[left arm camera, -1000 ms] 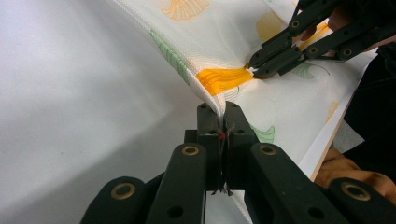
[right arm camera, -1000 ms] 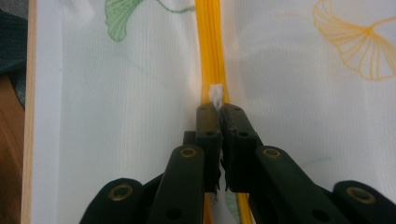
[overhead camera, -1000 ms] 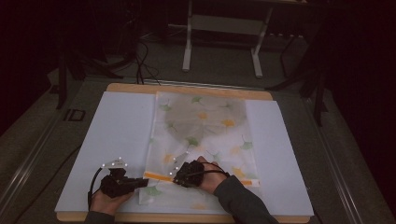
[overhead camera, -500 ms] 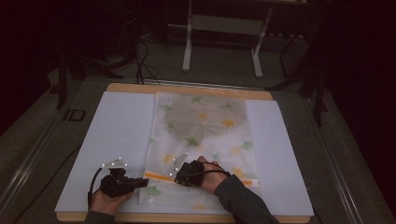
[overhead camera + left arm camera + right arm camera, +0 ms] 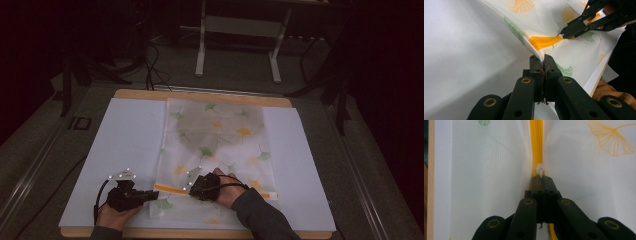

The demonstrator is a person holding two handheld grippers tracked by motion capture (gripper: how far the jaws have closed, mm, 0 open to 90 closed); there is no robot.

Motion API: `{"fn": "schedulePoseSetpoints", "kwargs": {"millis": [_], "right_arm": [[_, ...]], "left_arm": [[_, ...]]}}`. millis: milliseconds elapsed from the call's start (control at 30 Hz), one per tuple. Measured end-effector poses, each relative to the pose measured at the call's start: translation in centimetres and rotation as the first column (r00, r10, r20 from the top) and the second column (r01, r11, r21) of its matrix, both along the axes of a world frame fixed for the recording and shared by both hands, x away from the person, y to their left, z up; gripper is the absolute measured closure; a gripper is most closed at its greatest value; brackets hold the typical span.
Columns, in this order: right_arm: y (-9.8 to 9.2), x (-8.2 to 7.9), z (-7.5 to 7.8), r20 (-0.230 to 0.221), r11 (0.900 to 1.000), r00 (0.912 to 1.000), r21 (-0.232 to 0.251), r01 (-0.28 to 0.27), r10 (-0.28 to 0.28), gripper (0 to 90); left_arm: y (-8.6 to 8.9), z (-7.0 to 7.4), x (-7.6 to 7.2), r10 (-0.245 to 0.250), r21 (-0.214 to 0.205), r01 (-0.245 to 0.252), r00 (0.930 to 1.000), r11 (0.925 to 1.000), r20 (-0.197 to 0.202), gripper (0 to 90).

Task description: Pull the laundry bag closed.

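Two tools worked low in the high view, over a table (image 5: 125,95) covered by a white sheet (image 5: 125,145). A white mesh laundry bag (image 5: 220,135) printed with green and yellow ginkgo leaves lay along the middle of the frame, reaching from the sheet's upper edge down to its lower edge. An orange zipper (image 5: 170,189) crossed the bag near its lower end.

The left tool (image 5: 150,195), at lower left of the high view, was clenched on the bag's edge; in the left gripper view its jaws met around a raised fold of mesh at centre frame, just below the zipper's orange end (image 5: 544,42). The right tool (image 5: 192,189), just right of it at lower centre, was clamped on the small white zipper pull (image 5: 539,168), which showed at the jaw tips in the right gripper view.
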State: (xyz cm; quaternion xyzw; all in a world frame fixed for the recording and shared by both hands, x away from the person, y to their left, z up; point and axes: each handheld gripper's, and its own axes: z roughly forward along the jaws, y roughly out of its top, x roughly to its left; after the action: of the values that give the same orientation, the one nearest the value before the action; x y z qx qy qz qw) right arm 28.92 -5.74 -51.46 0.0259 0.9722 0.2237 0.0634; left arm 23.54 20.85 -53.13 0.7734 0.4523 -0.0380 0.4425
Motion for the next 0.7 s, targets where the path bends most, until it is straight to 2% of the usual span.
{"fn": "schedulePoseSetpoints", "kwargs": {"millis": [700], "right_arm": [[-0.94,-0.22,0.18,0.039,0.9991,0.9992,-0.042,0.003,-0.001,90.0]], "left_arm": [[0.29,0.08,-0.01,0.006,-0.004,-0.006,1.0000,1.0000,0.004,88.0]]}}
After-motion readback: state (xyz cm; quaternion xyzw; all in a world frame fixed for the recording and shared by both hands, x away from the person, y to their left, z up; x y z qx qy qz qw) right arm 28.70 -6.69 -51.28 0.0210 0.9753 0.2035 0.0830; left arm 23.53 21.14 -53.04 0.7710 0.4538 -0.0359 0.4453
